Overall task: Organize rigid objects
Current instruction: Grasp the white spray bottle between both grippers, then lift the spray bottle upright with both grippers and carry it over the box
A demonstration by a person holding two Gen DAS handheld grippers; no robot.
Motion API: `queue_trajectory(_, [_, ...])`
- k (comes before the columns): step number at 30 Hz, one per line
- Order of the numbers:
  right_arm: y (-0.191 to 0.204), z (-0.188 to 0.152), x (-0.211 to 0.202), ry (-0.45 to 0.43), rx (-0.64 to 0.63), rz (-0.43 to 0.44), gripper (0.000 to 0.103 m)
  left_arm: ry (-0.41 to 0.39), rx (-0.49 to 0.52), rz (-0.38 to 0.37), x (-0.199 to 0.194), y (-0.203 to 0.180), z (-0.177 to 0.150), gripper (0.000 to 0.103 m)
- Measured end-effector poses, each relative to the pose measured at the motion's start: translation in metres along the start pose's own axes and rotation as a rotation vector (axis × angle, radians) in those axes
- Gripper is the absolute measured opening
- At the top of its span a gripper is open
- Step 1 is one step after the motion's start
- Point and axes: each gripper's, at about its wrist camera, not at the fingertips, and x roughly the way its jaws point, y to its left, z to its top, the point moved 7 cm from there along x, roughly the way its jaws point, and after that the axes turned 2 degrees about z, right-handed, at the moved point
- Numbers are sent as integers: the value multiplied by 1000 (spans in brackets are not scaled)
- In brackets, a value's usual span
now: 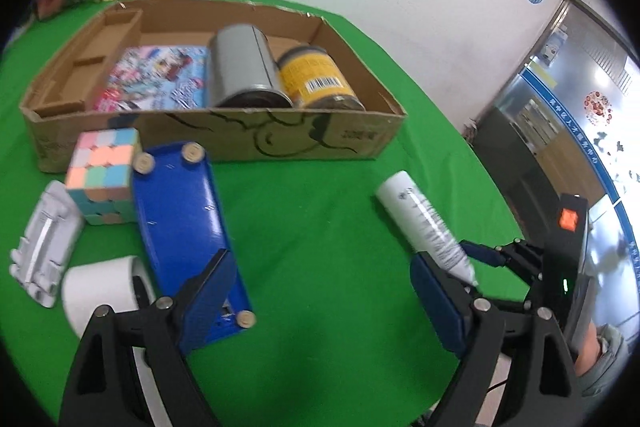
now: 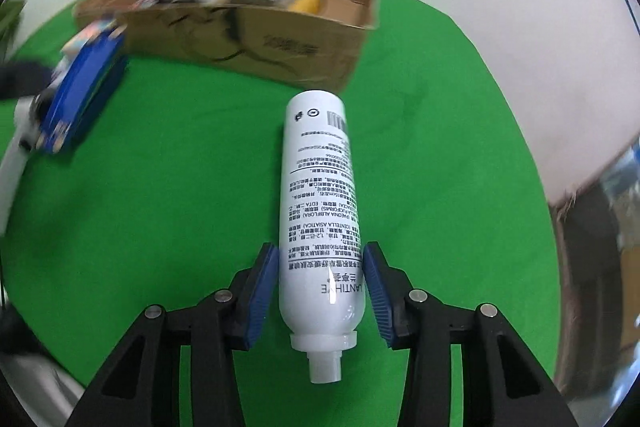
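A white spray bottle (image 2: 320, 187) lies on the green cloth with its neck toward the camera. My right gripper (image 2: 322, 251) straddles its lower body. Both blue pads sit close to its sides, with a thin strip of green showing along them. The left wrist view shows the same bottle (image 1: 424, 223) at the right. My left gripper (image 1: 322, 259) stands open over bare cloth. Its left finger hangs over an overturned blue tray (image 1: 180, 219) with round feet. A pastel puzzle cube (image 1: 104, 171) leans against that tray.
A cardboard box (image 1: 280, 143) at the back holds a grey can (image 1: 244, 67), a yellow can (image 1: 316, 75) and a colourful book (image 1: 156, 79). A pale plastic holder (image 1: 44, 243) and a white roll (image 1: 100, 291) lie at the left. Green cloth shows between tray and bottle.
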Motion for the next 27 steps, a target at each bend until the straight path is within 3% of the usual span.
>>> queue_trajectory(2, [17, 5, -15, -49, -23, 74, 45, 53, -23, -56, 11, -4, 0, 89])
queue_trajectory(3, [22, 9, -24, -76, 14, 163, 49, 82, -43, -90, 17, -6, 1, 89])
queue_trajectory(6, [17, 22, -40, -124, 179, 356, 72, 147, -94, -167, 31, -11, 1, 89])
queue_trajectory(10, [20, 27, -22, -35, 341, 562, 70, 199, -133, -229, 46, -18, 0, 87])
queue_trajectory(14, [42, 22, -5, 39, 373, 623, 58, 272, -165, -242, 62, -20, -6, 78])
queue_trajectory(17, [65, 24, -1, 64, 327, 660, 52, 292, -149, -200, 67, -19, -8, 76])
queue_trajectory(18, [74, 28, 3, 67, 312, 649, 51, 298, -153, -187, 68, -18, -9, 74])
queue_trajectory(20, [85, 29, 4, 75, 290, 640, 50, 311, -165, -165, 71, -13, -11, 60])
queue_trajectory(23, [90, 30, 8, 90, 283, 610, 46, 340, -173, -127, 79, -8, -17, 47])
queue_trajectory(27, [92, 33, 8, 82, 288, 587, 45, 347, -156, -100, 80, -6, -19, 45])
